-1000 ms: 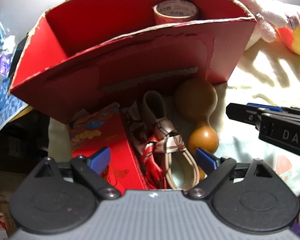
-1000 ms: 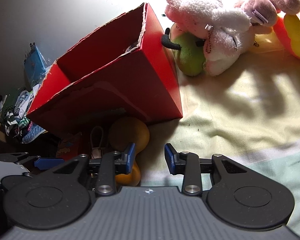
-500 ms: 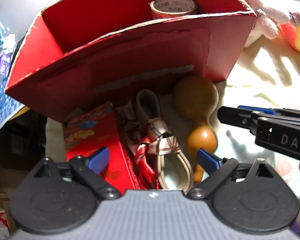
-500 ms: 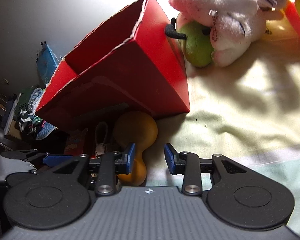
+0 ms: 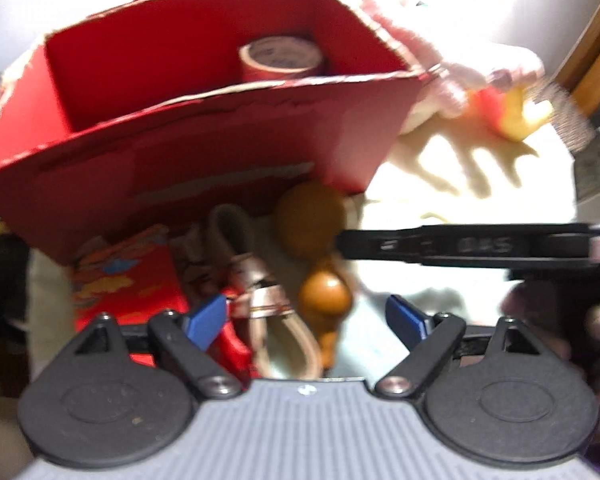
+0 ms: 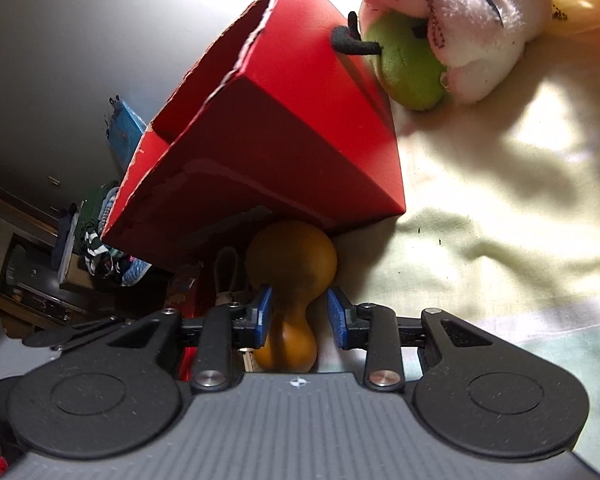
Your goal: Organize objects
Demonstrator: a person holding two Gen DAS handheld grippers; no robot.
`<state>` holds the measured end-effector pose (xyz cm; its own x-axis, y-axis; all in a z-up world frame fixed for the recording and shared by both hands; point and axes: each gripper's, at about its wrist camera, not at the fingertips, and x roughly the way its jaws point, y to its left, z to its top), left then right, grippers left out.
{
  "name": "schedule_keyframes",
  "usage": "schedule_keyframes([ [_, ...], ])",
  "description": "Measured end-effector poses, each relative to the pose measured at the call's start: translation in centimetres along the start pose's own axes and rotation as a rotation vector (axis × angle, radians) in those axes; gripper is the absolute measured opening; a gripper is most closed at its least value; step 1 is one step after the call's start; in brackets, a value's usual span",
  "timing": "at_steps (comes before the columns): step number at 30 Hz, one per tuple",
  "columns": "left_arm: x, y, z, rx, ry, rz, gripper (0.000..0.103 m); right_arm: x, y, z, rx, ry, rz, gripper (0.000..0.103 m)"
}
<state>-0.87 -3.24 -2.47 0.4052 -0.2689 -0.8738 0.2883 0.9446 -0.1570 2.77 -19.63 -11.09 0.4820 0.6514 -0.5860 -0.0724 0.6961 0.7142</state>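
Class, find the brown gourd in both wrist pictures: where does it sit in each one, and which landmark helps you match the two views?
Left wrist view: the brown gourd lies centre, just below the red box, with the right tool's finger reaching in from the right.
Right wrist view: the gourd is lower centre, its narrow waist between the closing pads.
Shared landmark: the red box, directly behind the gourd.

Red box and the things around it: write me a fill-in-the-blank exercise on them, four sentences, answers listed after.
1. The only thing visible inside the red box is a roll of ____.
2. The narrow waist of the brown ____ sits between the right gripper's closing jaws.
3. The green plush lies under a ____ plush.
4. The gripper pads are coloured ____.

Missing words: tape; gourd; white; blue
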Motion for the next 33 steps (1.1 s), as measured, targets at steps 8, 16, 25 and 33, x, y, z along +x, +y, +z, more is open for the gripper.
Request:
schedule_keyframes([
  [8, 1.4, -1.2, 0.6, 0.018, -0.004, -0.089, 0.081, 1.0, -0.9, 0.7, 0.065, 0.068, 0.089, 0.035],
  [16, 4.4, -0.7, 1.4, 0.006, 0.043, -0.13, 0.083, 1.7, -0.4, 0.7, 0.072, 0.107, 0.114, 0.037],
  [25, 5.8, -0.5, 1.5, 0.018, 0.054, -0.149, 0.087, 2.7, -0.4, 0.8, 0.078, 0.144, 0.132, 0.042],
  [33, 5.6, -0.1, 1.5, 0.007, 0.059, -0.166, 0.075, 2.0, -0.8, 0.7, 0.079, 0.154, 0.127, 0.037],
])
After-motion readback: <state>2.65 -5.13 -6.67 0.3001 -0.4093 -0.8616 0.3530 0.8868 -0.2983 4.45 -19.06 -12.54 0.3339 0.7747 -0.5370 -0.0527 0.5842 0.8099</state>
